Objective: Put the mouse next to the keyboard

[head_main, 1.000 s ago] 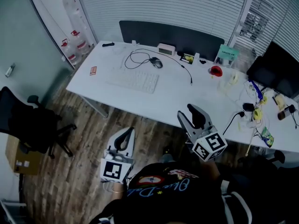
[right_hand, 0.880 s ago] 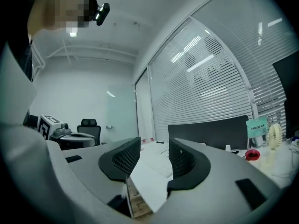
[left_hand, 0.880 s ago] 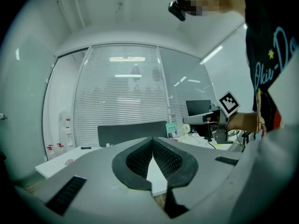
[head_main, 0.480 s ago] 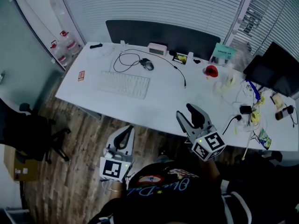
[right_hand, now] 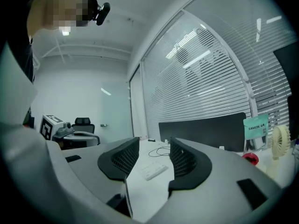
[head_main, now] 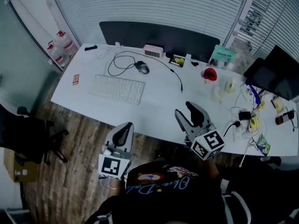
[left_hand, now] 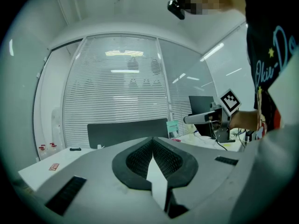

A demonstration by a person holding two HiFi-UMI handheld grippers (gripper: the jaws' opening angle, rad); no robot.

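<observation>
I'm seeing the small dark mouse (head_main: 143,69) sitting upright toward the far side of the white desk (head_main: 159,104). The white keyboard (head_main: 117,88) is lying flat, slightly angled, nearer me and apart from the mouse.

Field notes: we have drawn closer to the long white counter (head_main: 154,113). The right gripper (head_main: 186,111) reaches further over its near edge, and the left gripper (head_main: 123,130) now sits just short of it. The flat white keyboard (head_main: 117,88) and dark corded mouse (head_main: 143,69) lie further left in the head view. The right jaws have just been opening, with nothing between them.
</observation>
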